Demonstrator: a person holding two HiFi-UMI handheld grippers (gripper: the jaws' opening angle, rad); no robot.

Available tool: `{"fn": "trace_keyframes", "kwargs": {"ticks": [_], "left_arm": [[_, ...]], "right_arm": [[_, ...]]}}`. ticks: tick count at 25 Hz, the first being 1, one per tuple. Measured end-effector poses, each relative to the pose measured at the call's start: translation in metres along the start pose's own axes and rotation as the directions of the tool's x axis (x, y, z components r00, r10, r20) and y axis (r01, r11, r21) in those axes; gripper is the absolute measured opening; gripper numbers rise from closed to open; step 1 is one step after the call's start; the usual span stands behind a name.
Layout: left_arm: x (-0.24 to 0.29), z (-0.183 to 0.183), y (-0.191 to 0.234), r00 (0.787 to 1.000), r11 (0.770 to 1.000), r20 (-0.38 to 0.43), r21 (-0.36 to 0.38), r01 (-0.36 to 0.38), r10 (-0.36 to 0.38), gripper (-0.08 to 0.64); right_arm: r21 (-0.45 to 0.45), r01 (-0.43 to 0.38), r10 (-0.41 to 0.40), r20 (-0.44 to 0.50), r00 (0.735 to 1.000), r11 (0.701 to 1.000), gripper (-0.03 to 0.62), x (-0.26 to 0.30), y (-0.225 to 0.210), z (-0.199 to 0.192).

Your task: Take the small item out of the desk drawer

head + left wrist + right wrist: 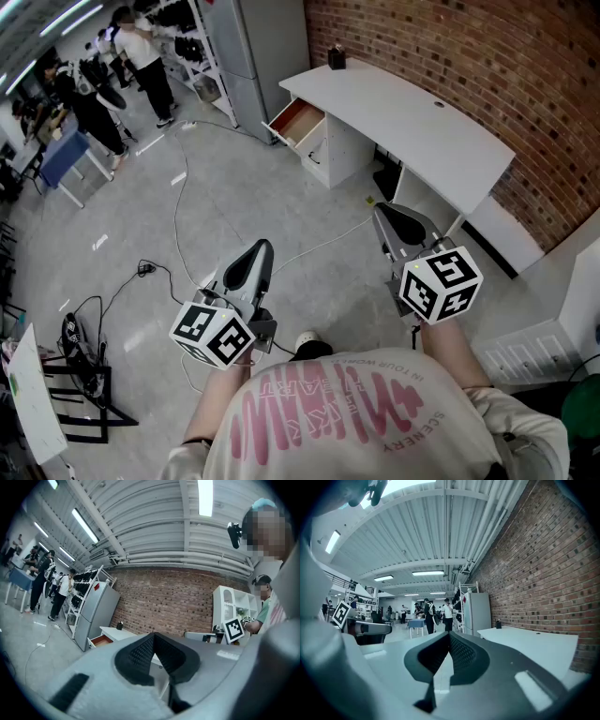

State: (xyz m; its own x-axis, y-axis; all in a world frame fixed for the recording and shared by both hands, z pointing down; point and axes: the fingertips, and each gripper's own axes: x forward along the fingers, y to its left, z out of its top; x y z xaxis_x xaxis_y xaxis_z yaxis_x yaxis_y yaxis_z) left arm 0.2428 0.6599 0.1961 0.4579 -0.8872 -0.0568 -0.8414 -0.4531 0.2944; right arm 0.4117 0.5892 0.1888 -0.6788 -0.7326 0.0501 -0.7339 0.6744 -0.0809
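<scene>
A white desk [403, 117] stands against the brick wall, some way ahead of me. Its top drawer [295, 120] at the left end is pulled out, showing a reddish-brown inside; no small item can be made out in it. The drawer [99, 641] also shows in the left gripper view. My left gripper [262, 247] is held level over the floor, jaws closed together and empty. My right gripper [379, 210] is level too, shut with nothing in it, pointing along the desk [529, 644]. Both grippers are far from the drawer.
A small dark object [336, 58] sits on the desk's far end. Cables [178, 202] trail over the grey floor. A grey cabinet [258, 47] stands left of the desk. Several people [141, 52] stand at the back left near a blue table [66, 159].
</scene>
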Motion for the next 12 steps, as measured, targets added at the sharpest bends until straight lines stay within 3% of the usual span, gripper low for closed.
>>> {"fn": "trace_keyframes", "kwargs": {"ticks": [12], "left_arm": [[-0.011,-0.018,-0.011,1.0,0.999,-0.006,-0.035,0.014,-0.015,0.006]], "right_arm": [[-0.009,-0.009,0.009,-0.039,0.999,1.0,0.014,-0.012,0.006,-0.018]]}}
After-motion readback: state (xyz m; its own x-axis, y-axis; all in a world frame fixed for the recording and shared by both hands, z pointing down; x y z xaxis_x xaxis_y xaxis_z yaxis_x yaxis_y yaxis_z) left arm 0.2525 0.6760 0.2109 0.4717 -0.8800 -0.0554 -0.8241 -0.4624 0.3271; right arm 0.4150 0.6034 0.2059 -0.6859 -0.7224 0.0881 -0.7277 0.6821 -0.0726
